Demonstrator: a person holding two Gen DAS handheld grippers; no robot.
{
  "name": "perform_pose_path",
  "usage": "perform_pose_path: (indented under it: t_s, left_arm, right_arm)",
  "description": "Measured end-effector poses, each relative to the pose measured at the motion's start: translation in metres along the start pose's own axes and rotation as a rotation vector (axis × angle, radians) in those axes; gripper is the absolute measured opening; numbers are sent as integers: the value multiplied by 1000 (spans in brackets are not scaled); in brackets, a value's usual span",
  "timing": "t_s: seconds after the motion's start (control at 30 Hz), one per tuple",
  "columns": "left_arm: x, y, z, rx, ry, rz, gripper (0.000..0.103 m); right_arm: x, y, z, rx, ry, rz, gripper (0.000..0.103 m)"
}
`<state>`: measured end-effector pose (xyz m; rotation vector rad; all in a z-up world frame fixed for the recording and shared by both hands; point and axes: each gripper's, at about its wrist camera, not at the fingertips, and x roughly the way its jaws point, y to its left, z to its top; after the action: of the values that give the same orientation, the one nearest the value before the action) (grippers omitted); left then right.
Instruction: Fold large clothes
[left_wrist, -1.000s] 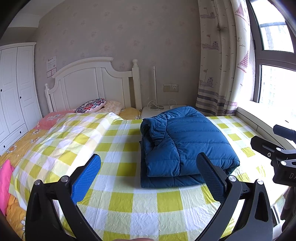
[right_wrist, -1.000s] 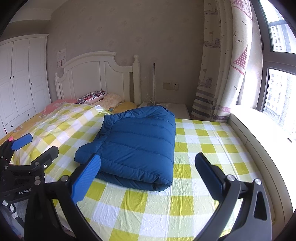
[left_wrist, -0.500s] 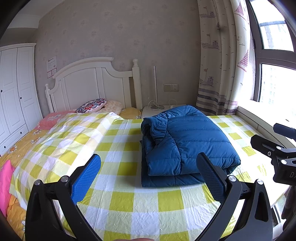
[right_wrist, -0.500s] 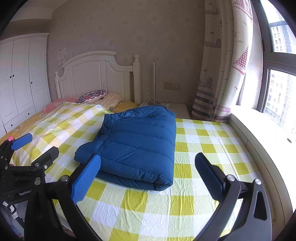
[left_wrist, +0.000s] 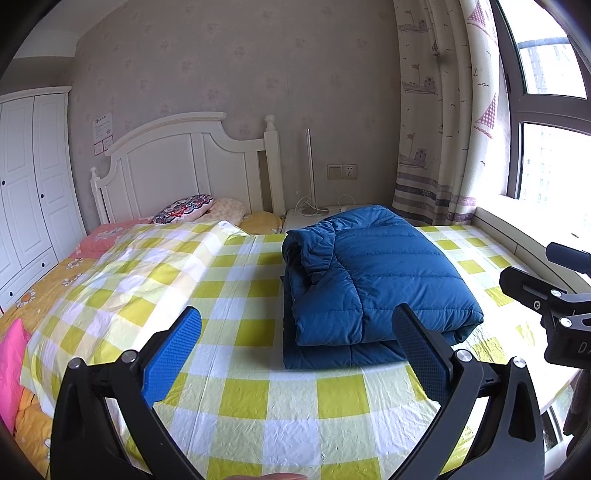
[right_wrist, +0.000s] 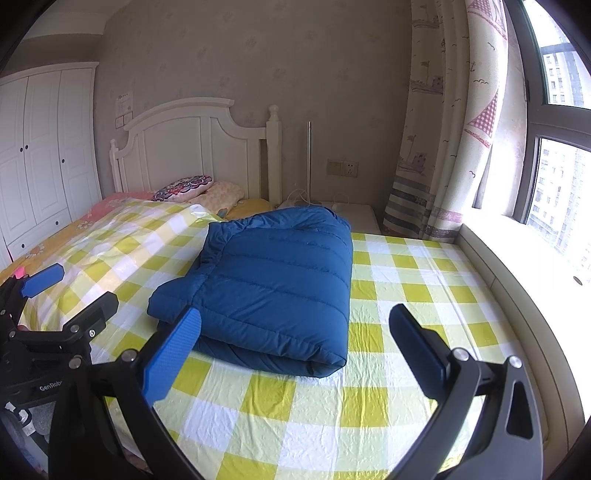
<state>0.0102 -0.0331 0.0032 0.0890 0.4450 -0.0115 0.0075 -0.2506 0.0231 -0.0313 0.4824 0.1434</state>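
A blue padded jacket (left_wrist: 373, 280) lies folded into a thick rectangular bundle on the yellow and white checked sheet (left_wrist: 258, 391) of the bed. It also shows in the right wrist view (right_wrist: 269, 288). My left gripper (left_wrist: 295, 354) is open and empty, held back from the jacket's near edge. My right gripper (right_wrist: 295, 350) is open and empty, also short of the jacket. Each gripper shows at the edge of the other's view: the right one (left_wrist: 550, 302) and the left one (right_wrist: 55, 317).
A white headboard (left_wrist: 184, 166) and pillows (left_wrist: 184, 210) stand at the far end. A white wardrobe (left_wrist: 29, 184) is on the left. A curtain (left_wrist: 443, 110), a window (right_wrist: 554, 184) and its sill run along the right. A nightstand (right_wrist: 354, 214) sits behind the jacket.
Both grippers have drifted very slightly; the jacket sits a touch higher in the views. Nothing was taken hold of or let go.
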Motion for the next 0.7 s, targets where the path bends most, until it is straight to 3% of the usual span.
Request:
perform_pose_path:
  t_s: [0.33,0.6,0.7]
  left_arm:
    - [0,1,0,2,-7,4,99]
    - [-5,2,-5,-13,-70,6,99]
    - [8,4,-7,-8,-22,-35,99]
  right_arm:
    - [1,-1,0,-1,1,2,101]
    - [6,-1,-5,0,15,4,101]
    - [16,-5,-12,-3,39,6,101]
